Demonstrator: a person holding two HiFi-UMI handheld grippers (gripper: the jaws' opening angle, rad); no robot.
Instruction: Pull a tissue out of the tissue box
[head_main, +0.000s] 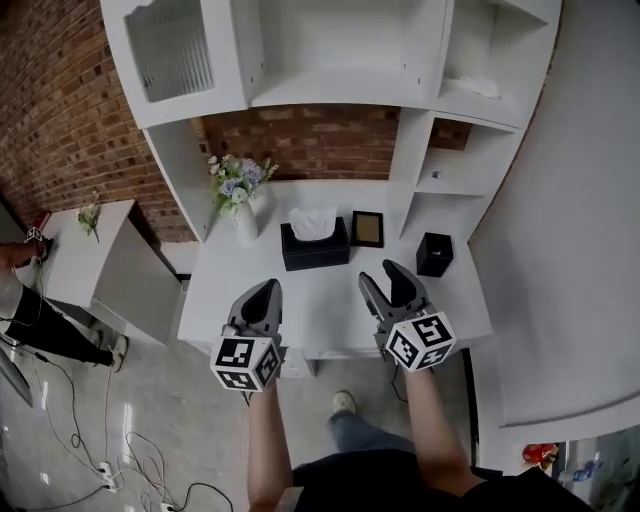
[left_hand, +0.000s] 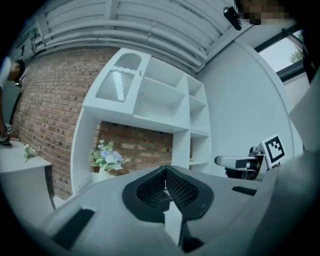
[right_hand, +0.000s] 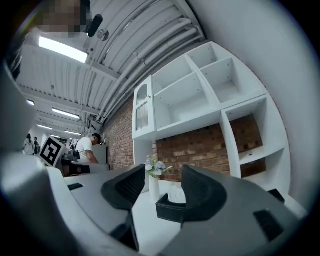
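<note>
Brick wall (head_main: 60, 110) behind, white shelving unit (head_main: 340, 60) against it, white worktop (head_main: 330, 310) beneath. Item one: black tissue box (head_main: 315, 252), set at the back centre of the worktop, one white tissue (head_main: 313, 222) standing up out of its top slot, so presented for a pinch from above. Flanking it: vase of flowers (head_main: 241, 200) to its left, picture frame (head_main: 367, 229) just beside it on the right, small black container (head_main: 434, 254) further right (none of these belong to the task). Item two: left gripper (head_main: 263, 292), held over the near edge, jaws pressed together on nothing, likely kept idle or free to steady the box. Item three: right gripper (head_main: 383, 278), jaws parted and empty, the box framed between them in the right gripper view, which suggests it is lined up for the reach. Both well short of the tissue; pull not yet begun.
</note>
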